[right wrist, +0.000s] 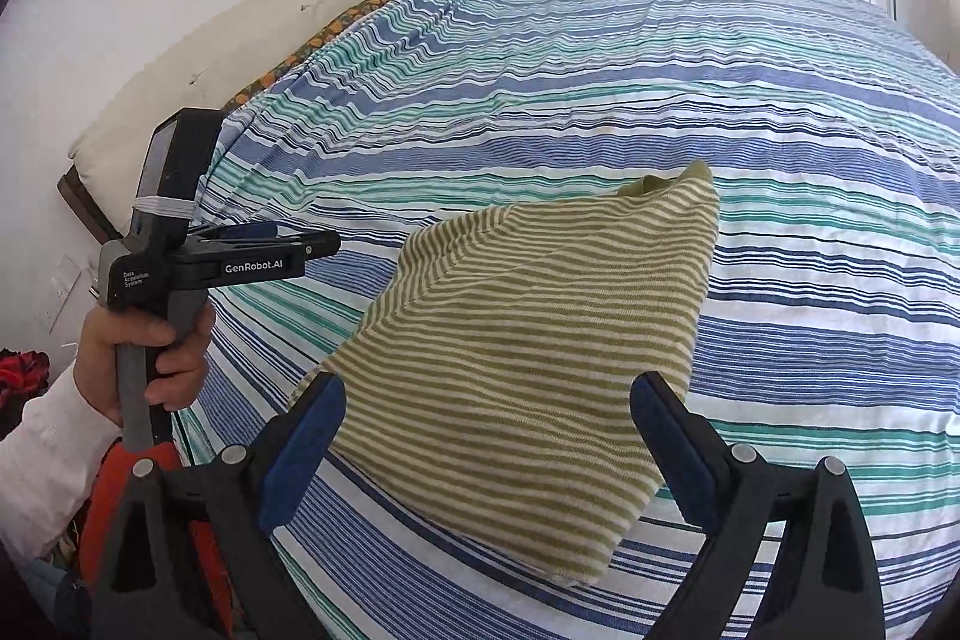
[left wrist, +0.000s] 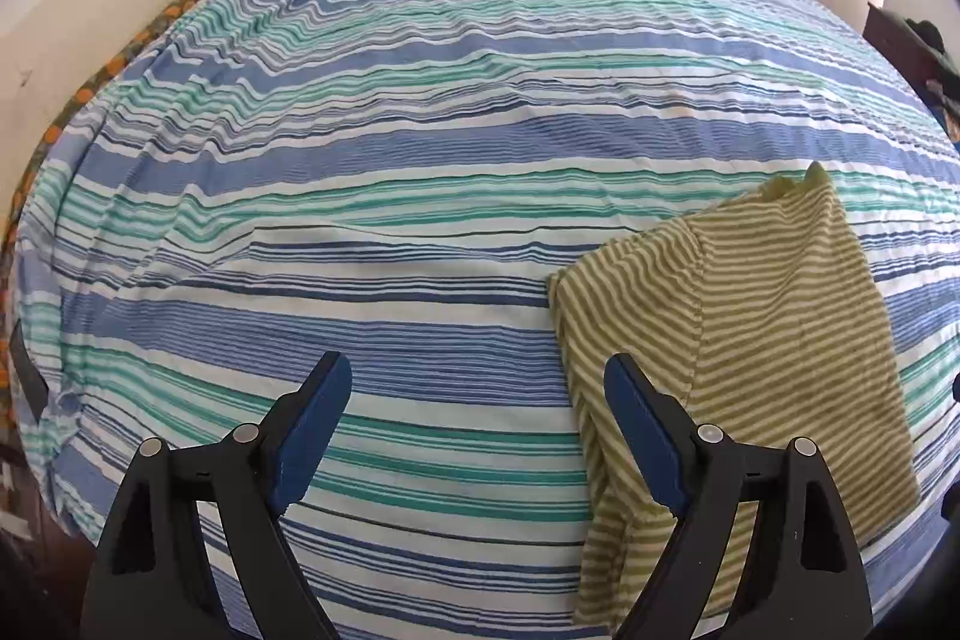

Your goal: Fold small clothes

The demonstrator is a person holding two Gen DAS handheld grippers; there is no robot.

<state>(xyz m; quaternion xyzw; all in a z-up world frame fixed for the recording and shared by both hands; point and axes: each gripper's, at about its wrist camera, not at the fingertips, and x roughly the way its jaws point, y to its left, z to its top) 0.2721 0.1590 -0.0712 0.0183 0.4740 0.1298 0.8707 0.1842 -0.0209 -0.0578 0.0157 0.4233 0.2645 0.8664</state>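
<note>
Striped garment (right wrist: 528,358) flat on bedspread (right wrist: 750,100), long axis near-to-far; directly under right gripper (right wrist: 487,445), right of left gripper (left wrist: 477,424). Both spread apart, empty. Right nearer.

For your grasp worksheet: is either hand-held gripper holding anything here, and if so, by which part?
Nothing is held. The left hand-held gripper and right hand-held gripper both stand open, and the striped garment lies free on the bed.

Small olive-and-cream striped knit garment (right wrist: 528,358): soft matt cloth, fine ribbed texture, stitched seam. Blue, green and white striped bedsheet (left wrist: 420,130): thin woven cotton-like cloth, matt, lightly wrinkled. Left gripper (left wrist: 477,400) and right gripper (right wrist: 487,430): black matt plastic arms, blue rubbery pads, shiny metal pins. Cream headboard (right wrist: 180,88): matt, smooth.
</note>
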